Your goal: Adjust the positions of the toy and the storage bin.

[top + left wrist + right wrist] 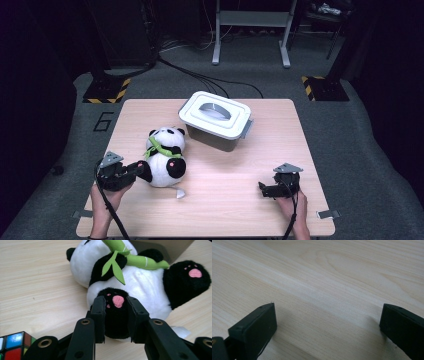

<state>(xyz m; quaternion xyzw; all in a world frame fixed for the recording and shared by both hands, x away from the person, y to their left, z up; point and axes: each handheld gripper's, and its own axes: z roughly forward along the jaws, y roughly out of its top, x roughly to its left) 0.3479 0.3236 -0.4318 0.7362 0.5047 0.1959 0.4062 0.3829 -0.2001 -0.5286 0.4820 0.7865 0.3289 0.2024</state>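
A black-and-white plush panda (pixel 165 155) with a green bamboo sprig lies on the wooden table (pixel 240 210), left of centre. My left gripper (pixel 141 169) reaches it from the left. In the left gripper view the jaws are shut on the panda's black paw (pixel 115 315) with the pink pad, pressing it from both sides; the panda's body (pixel 140 287) lies beyond. My right gripper (pixel 261 188) rests low over bare table at the front right. Its jaws stand wide apart with nothing between them, as the right gripper (pixel 327 320) view shows.
A grey bin with a white latched lid (pixel 216 120) stands behind the panda at the table's middle back. A small white tag (pixel 180 193) lies in front of the panda. A colour cube (pixel 13 343) sits at the left gripper view's bottom left corner.
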